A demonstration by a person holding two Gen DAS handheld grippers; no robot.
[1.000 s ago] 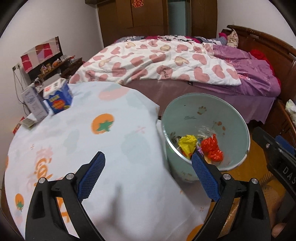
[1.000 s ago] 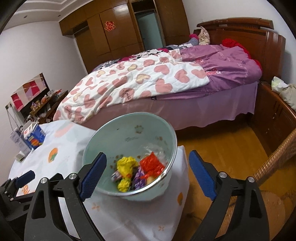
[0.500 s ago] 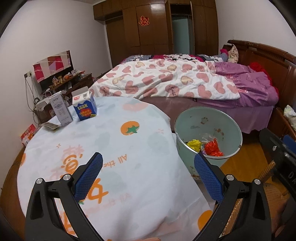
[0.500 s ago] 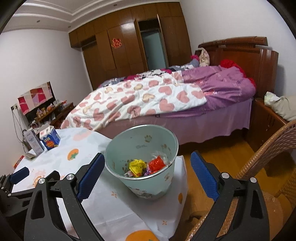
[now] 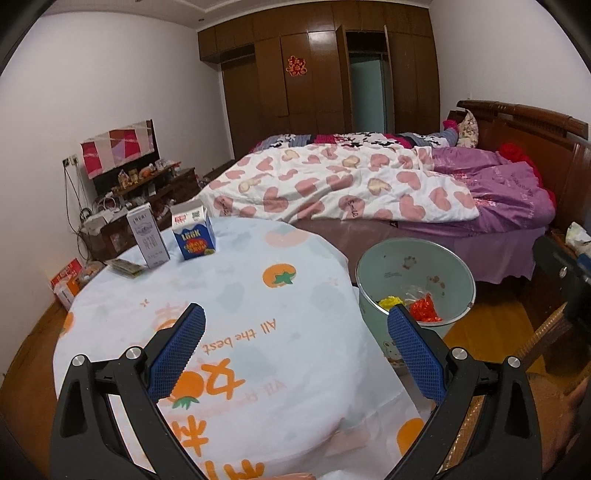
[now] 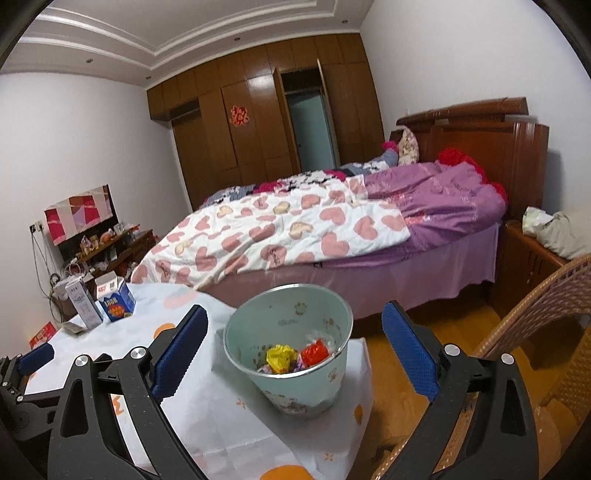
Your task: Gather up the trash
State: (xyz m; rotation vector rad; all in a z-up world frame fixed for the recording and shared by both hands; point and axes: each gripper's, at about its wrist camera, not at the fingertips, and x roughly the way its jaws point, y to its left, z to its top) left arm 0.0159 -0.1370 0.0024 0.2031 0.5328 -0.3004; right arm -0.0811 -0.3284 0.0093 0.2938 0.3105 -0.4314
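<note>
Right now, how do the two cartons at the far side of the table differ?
The grey-white carton is taller and slimmer; the blue carton is shorter and squatter. The grey-white carton is pale with faint print; the blue carton carries an orange label. The grey-white carton stands left of the blue carton, with a flat packet by its base. Both stand upright on the tablecloth.

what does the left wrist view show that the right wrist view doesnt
Only the left wrist view shows the "All the best" print on the tablecloth, and the open left gripper head-on.

Only the right wrist view shows the wicker chair, the ceiling moulding and the open right gripper.

Both show the green bin with yellow and red trash inside, the blue carton, the white carton and the bed.
</note>
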